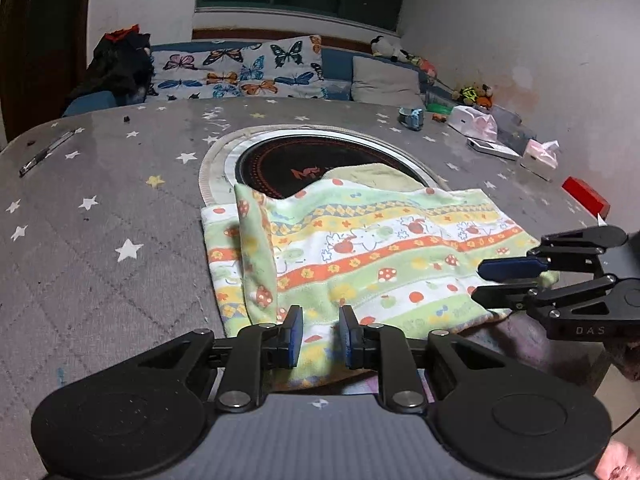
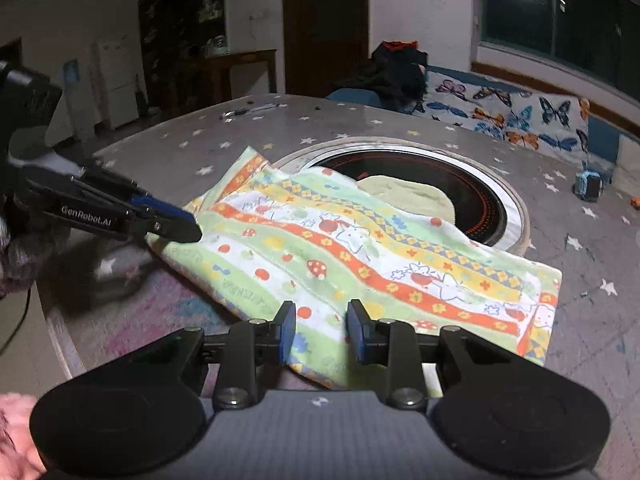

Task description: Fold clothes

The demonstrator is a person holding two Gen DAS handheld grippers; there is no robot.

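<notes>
On the grey star-printed tabletop [image 1: 100,208] I count one towel [image 1: 360,248], soft terry with wavy orange, yellow and green bands, folded flat and overlapping one round black glass hotplate [image 1: 280,164]. I have two grippers: my left gripper [image 1: 320,334] and right gripper [image 2: 321,330] both gape narrowly over its near edge, holding nothing
</notes>
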